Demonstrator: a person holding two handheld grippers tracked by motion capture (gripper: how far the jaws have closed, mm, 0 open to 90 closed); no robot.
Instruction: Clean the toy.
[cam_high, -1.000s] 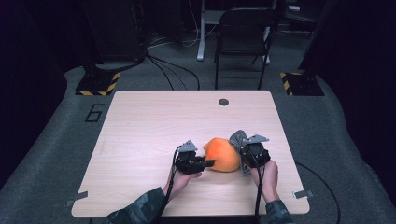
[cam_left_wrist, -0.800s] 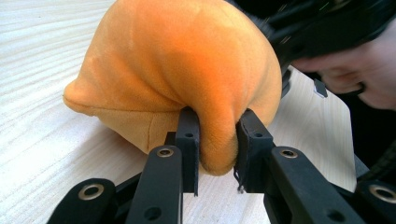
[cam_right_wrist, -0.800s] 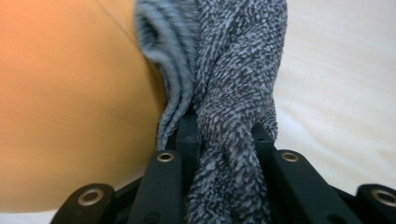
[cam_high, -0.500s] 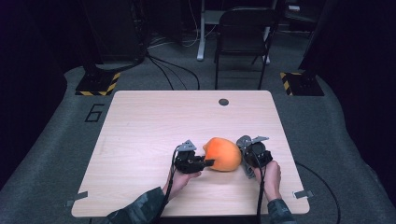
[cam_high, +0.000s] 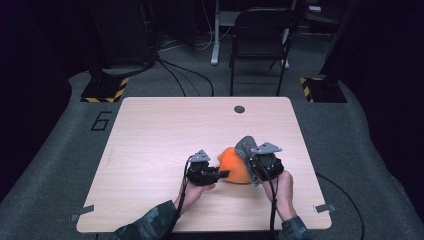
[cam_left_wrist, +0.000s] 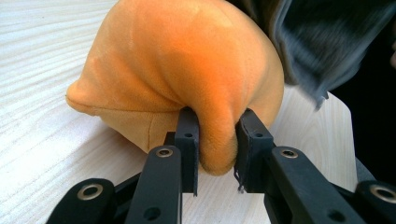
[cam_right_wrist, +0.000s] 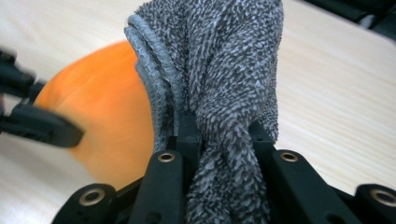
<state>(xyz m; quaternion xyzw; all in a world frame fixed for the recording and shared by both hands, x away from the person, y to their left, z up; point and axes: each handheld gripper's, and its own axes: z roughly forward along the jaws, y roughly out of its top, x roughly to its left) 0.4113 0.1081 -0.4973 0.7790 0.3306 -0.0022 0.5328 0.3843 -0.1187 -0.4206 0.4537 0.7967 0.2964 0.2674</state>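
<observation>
An orange plush toy (cam_high: 235, 166) lies on the wooden table (cam_high: 165, 130), right of centre near the front. My left gripper (cam_high: 220, 174) is shut on a fold of the plush (cam_left_wrist: 217, 149) at its left side. A grey nubby cloth (cam_high: 245, 148) drapes against the toy's right side. My right gripper (cam_high: 256, 167) is shut on that cloth (cam_right_wrist: 224, 140), which bunches between the jaws and stands up above them. In the right gripper view the orange plush (cam_right_wrist: 107, 126) sits just behind the cloth, and the left gripper (cam_right_wrist: 42, 126) shows blurred at the left.
A small dark round grommet (cam_high: 239, 109) is set in the table near its far edge. A black chair (cam_high: 260, 40) stands beyond the table, with cables (cam_high: 185, 75) on the floor. Bare wood spreads across the table's left half.
My right gripper has lifted the grey cloth up against the plush's right side. The left gripper has kept its hold and hardly moved.
</observation>
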